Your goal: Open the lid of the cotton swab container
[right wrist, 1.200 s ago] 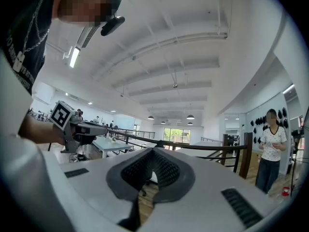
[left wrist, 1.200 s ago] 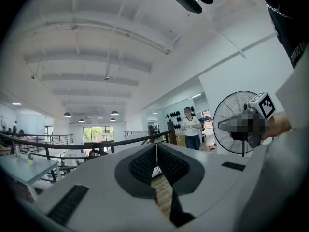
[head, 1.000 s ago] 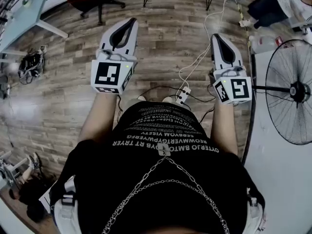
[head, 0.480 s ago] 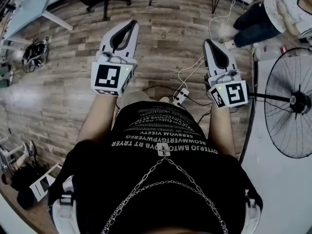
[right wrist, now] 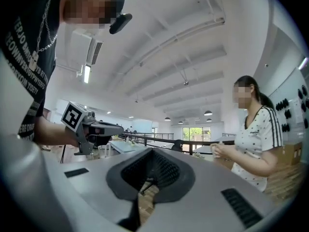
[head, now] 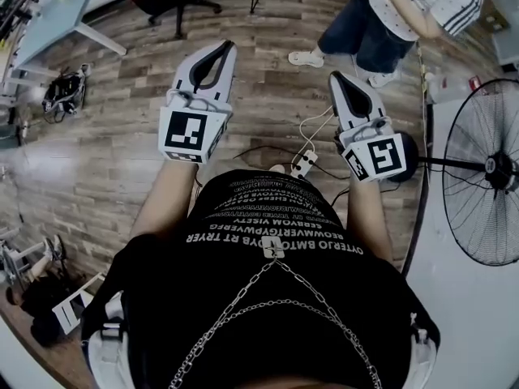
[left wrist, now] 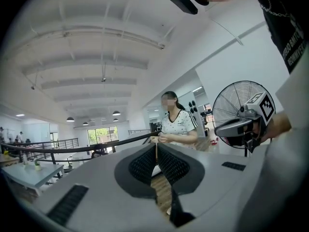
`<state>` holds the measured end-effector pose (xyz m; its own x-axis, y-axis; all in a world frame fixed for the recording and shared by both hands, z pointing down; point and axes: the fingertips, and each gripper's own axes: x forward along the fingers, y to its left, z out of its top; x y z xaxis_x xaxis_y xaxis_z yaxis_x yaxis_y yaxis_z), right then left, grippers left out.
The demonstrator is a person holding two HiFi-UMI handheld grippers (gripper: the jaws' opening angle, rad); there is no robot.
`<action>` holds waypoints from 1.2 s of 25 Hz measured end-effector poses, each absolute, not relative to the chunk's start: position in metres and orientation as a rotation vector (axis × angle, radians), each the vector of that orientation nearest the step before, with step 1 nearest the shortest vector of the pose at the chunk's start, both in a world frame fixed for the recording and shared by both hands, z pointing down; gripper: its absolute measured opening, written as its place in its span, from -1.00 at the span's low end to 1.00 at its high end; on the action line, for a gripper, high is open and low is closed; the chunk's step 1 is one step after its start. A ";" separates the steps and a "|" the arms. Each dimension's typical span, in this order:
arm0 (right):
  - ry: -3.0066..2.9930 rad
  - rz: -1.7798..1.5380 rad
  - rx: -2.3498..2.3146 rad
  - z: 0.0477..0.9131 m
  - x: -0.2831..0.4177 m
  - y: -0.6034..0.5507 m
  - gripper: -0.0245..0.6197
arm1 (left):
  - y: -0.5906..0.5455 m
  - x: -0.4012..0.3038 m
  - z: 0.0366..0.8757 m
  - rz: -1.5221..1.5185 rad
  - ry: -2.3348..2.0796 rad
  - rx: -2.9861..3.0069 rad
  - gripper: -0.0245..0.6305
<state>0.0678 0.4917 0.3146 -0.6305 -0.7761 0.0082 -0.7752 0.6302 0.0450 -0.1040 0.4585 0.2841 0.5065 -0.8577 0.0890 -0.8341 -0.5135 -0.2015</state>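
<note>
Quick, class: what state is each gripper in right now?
Left gripper: closed, holding nothing.
Right gripper: closed, holding nothing.

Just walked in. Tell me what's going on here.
A person in a black shirt holds a gripper in each hand, level out in front over the wood floor. The left gripper and the right gripper both have their jaws shut with nothing between them. No cotton swab container shows in any view, so the lid job is not under way. A second person in a white top stands just ahead, near a standing fan.
</note>
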 end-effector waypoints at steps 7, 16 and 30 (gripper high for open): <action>-2.816 -0.066 1.336 0.313 0.070 0.488 -0.87 | 0.461 -0.096 0.286 -0.273 1.465 -2.611 -0.82; -2.789 -0.081 1.381 0.309 0.080 0.488 -0.87 | 0.463 -0.085 0.278 -0.266 1.434 -2.611 -0.82; -2.725 -0.079 1.419 0.321 0.082 0.422 -0.87 | 0.394 -0.100 0.301 -0.288 1.482 -2.624 -0.82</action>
<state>0.0816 0.4221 0.3215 -0.5717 -0.8196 0.0371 -0.8161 0.5727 0.0769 -0.0998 0.3941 0.3007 0.5043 -0.8566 0.1087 -0.8350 -0.5159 -0.1913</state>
